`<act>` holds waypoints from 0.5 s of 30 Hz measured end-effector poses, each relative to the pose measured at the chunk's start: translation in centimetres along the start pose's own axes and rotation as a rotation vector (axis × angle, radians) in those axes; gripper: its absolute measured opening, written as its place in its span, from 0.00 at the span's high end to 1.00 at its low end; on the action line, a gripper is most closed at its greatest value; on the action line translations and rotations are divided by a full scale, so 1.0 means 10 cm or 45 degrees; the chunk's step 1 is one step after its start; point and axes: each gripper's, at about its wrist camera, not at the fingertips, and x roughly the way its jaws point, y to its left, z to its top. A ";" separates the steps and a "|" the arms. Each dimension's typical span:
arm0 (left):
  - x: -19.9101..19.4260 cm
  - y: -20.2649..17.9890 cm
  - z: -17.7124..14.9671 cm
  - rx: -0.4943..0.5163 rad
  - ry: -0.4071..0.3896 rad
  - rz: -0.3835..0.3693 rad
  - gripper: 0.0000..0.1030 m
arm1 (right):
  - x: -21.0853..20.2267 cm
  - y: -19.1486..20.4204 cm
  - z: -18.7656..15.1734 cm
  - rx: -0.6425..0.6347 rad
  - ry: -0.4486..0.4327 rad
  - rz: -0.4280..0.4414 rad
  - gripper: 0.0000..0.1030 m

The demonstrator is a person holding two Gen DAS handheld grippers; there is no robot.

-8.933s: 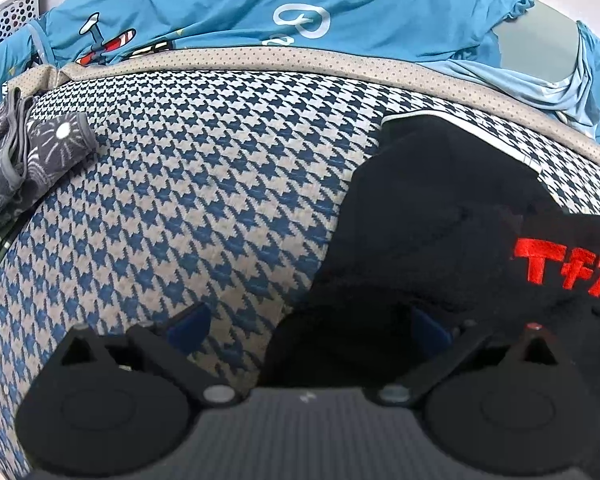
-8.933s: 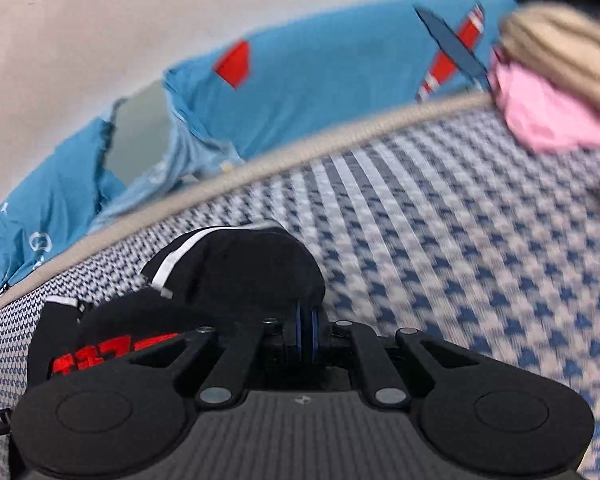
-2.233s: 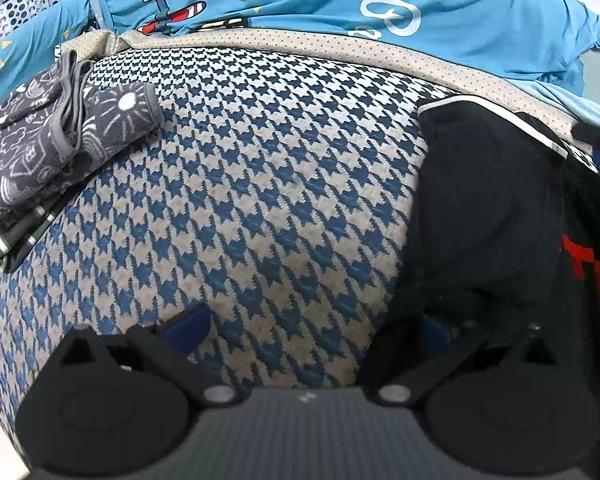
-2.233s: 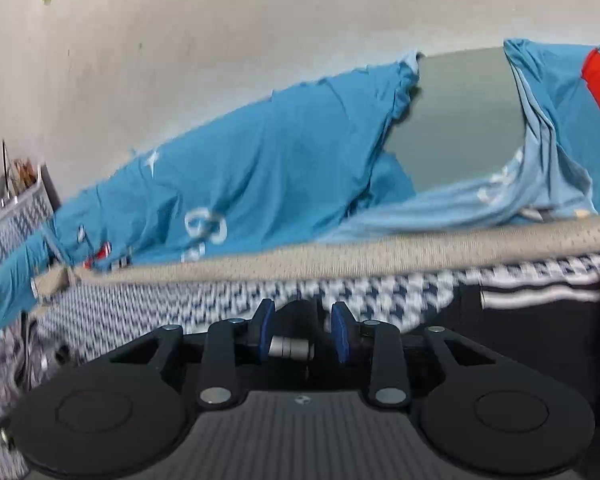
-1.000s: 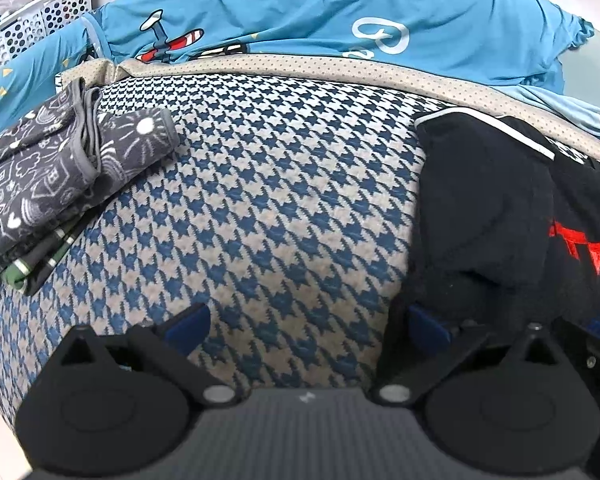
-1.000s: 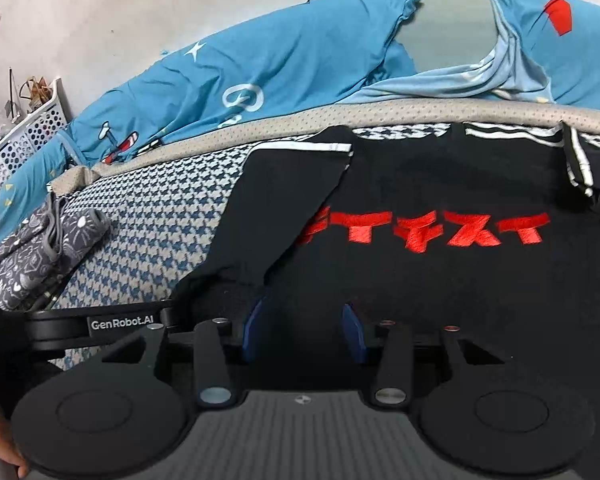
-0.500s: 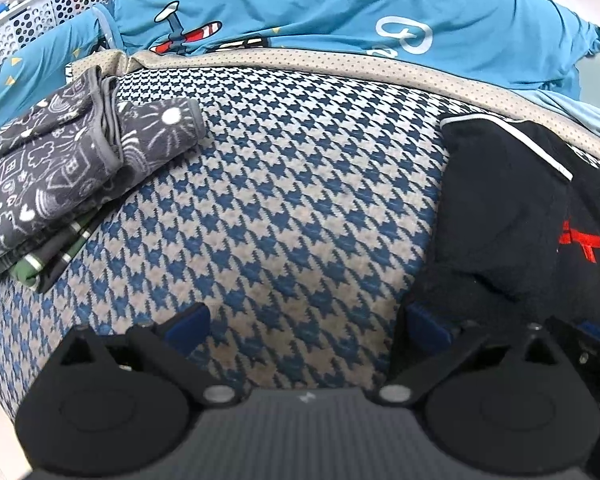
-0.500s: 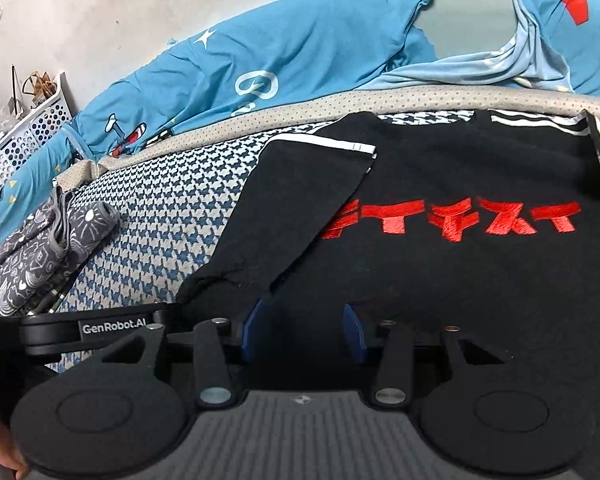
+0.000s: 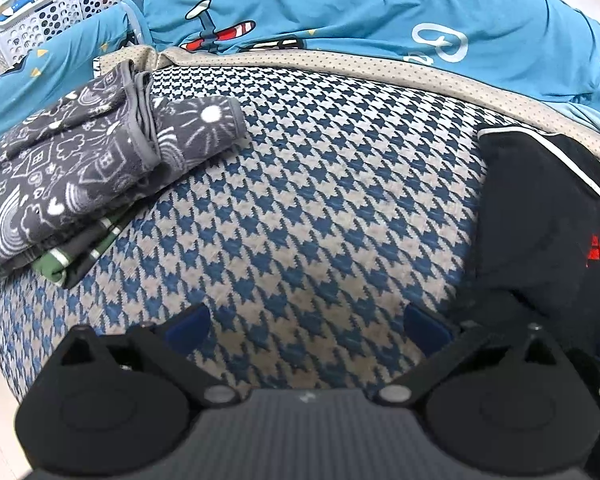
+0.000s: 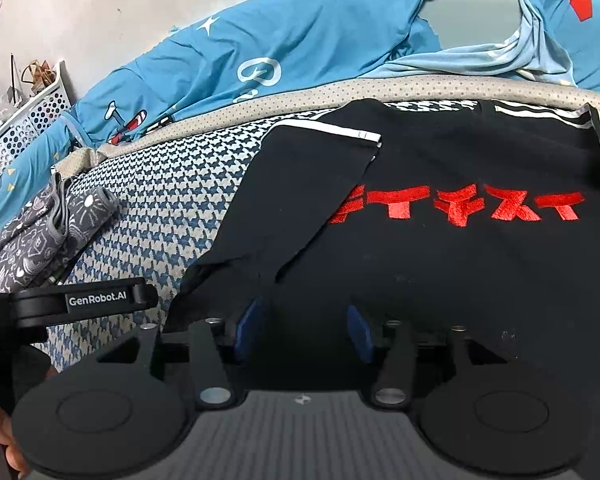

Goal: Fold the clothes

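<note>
– While the black T-shirt [image 10: 440, 240] lay spread on the houndstooth bed [image 9: 300, 200], red lettering up and one sleeve folded over its front, what crowded it?

– A folded grey patterned stack [image 9: 80, 168] sat well apart at the bed's far side; blue bedding [image 10: 300, 48] ran along the back, with a white basket [image 9: 60, 12] beyond.

– And the claws?

– The right claw [image 10: 304, 326] was opening over the shirt's near edge, pads clear of cloth. The left claw [image 9: 304, 326] gaped wide, holding nothing, one fingertip [image 9: 426, 324] just beside the sleeve.
</note>
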 end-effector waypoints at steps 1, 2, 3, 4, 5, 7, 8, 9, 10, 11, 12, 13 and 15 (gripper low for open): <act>0.00 -0.01 0.00 -0.001 0.001 -0.002 0.00 | 0.00 0.00 0.00 0.002 0.001 0.000 0.52; 0.00 -0.02 0.00 -0.002 0.001 -0.003 0.00 | -0.01 -0.01 -0.01 0.002 0.002 0.001 0.52; -0.01 -0.03 0.00 -0.001 0.000 -0.006 0.00 | -0.01 -0.01 -0.02 0.001 0.002 0.002 0.52; -0.01 -0.05 0.00 0.001 -0.003 -0.008 0.00 | -0.02 -0.01 -0.02 -0.002 0.003 0.002 0.52; -0.02 -0.06 0.00 0.004 -0.007 -0.008 0.00 | -0.02 -0.01 -0.03 -0.004 0.004 0.002 0.52; -0.03 -0.10 0.00 0.010 -0.014 -0.007 0.00 | -0.03 -0.01 -0.04 -0.008 0.005 0.002 0.52; -0.03 -0.11 -0.01 0.013 -0.018 -0.006 0.00 | -0.03 -0.02 -0.04 -0.008 0.005 0.003 0.52; -0.03 -0.13 -0.01 0.015 -0.020 -0.006 0.00 | -0.04 -0.02 -0.04 -0.006 0.006 0.003 0.52; -0.04 -0.14 -0.01 0.015 -0.021 -0.010 0.00 | -0.04 -0.02 -0.04 -0.004 0.007 0.003 0.52; -0.04 -0.16 -0.01 0.015 -0.021 -0.013 0.00 | -0.05 -0.03 -0.05 -0.001 0.007 0.004 0.52; -0.05 -0.17 -0.01 0.015 -0.021 -0.016 0.00 | -0.06 -0.04 -0.05 0.002 0.007 0.004 0.52; -0.05 -0.19 -0.01 0.018 -0.023 -0.018 0.00 | -0.06 -0.05 -0.05 0.005 0.007 0.004 0.52; -0.06 -0.22 -0.01 0.026 -0.026 -0.021 0.00 | -0.07 -0.06 -0.05 0.013 0.006 0.003 0.52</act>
